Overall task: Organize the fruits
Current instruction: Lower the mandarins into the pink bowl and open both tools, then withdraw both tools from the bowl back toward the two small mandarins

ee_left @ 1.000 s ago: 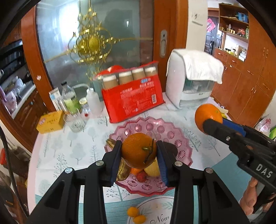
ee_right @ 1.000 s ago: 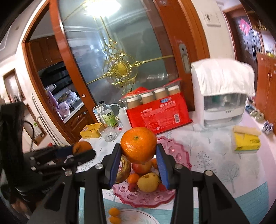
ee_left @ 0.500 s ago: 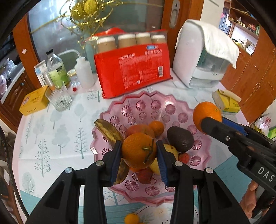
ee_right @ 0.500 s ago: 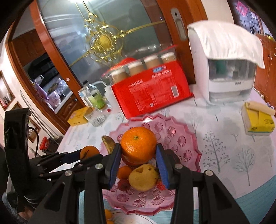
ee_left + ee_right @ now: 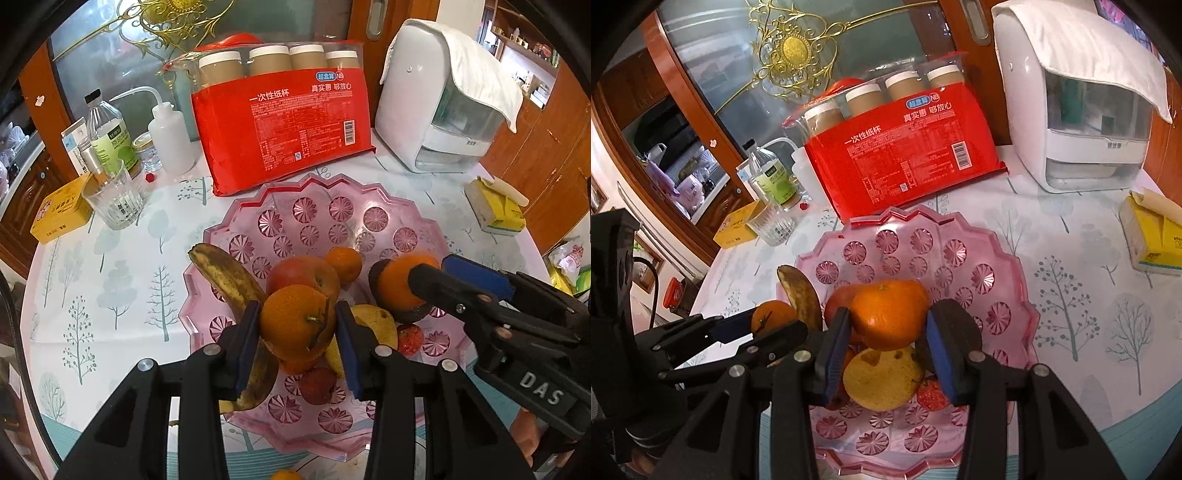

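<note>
A pink glass fruit plate [image 5: 332, 210] [image 5: 908, 236] holds a spotted banana [image 5: 225, 273], a red apple [image 5: 295, 269], a small tangerine [image 5: 345, 262], a yellow pear [image 5: 882, 380] and a dark avocado [image 5: 375, 275]. My left gripper [image 5: 297, 328] is shut on an orange [image 5: 295, 325] just above the near-left fruit. My right gripper [image 5: 886, 325] is shut on another orange [image 5: 890, 314] low over the pile. The right gripper also shows in the left wrist view [image 5: 410, 284], the left gripper in the right wrist view [image 5: 772, 321].
A red pack of paper cups [image 5: 284, 125] stands behind the plate, a white appliance [image 5: 439, 103] at back right. A glass [image 5: 112, 199], bottles [image 5: 109, 136] and a yellow tin [image 5: 59, 214] stand at left, a yellow tissue pack [image 5: 495, 206] at right.
Both grippers have come down and forward over the plate with their oranges still held. The fruit pile now sits right under the fingers.
</note>
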Available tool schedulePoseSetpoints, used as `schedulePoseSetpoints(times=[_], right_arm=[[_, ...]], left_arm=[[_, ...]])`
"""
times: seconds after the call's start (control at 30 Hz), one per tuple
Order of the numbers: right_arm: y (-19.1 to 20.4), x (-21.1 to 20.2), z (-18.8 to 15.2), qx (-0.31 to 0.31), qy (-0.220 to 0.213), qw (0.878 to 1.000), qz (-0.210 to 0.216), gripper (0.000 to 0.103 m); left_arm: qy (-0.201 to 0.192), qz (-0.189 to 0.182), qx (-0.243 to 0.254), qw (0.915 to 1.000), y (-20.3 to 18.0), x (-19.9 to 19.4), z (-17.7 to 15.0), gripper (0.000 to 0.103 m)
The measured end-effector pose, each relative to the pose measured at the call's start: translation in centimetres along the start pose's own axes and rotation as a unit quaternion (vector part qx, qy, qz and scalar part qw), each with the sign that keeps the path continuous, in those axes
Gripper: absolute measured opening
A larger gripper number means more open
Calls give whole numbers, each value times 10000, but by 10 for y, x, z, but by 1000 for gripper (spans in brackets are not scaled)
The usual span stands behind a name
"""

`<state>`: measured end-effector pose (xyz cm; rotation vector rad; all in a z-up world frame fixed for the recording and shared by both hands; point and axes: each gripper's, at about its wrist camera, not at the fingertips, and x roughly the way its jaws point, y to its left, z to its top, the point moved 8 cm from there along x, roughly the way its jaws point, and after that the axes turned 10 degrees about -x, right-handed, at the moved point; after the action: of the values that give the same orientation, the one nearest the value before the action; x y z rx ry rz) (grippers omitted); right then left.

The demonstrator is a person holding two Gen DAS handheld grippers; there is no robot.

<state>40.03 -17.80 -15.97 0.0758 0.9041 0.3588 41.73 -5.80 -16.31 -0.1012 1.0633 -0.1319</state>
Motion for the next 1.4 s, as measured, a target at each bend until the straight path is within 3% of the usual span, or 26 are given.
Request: schedulePoseSetpoints(times=[0.07,0.27,0.67,1.4], right_arm=[[1,-4,2,-10,-75,10000,2,44],[2,-16,3,42,-176,9998,11,44],[11,-50,3,10,-411,9992,-21,44],[43,-115,-20,-229,-688,9974,-9,44]], left_arm=[[-46,19,1,10000,0,-2,0,57],[-285,168,40,9994,-1,-18,3,78],[-500,305,-12,9983,0,-57,-2,85],[-841,464,-102,9953,4,-137,-40,87]])
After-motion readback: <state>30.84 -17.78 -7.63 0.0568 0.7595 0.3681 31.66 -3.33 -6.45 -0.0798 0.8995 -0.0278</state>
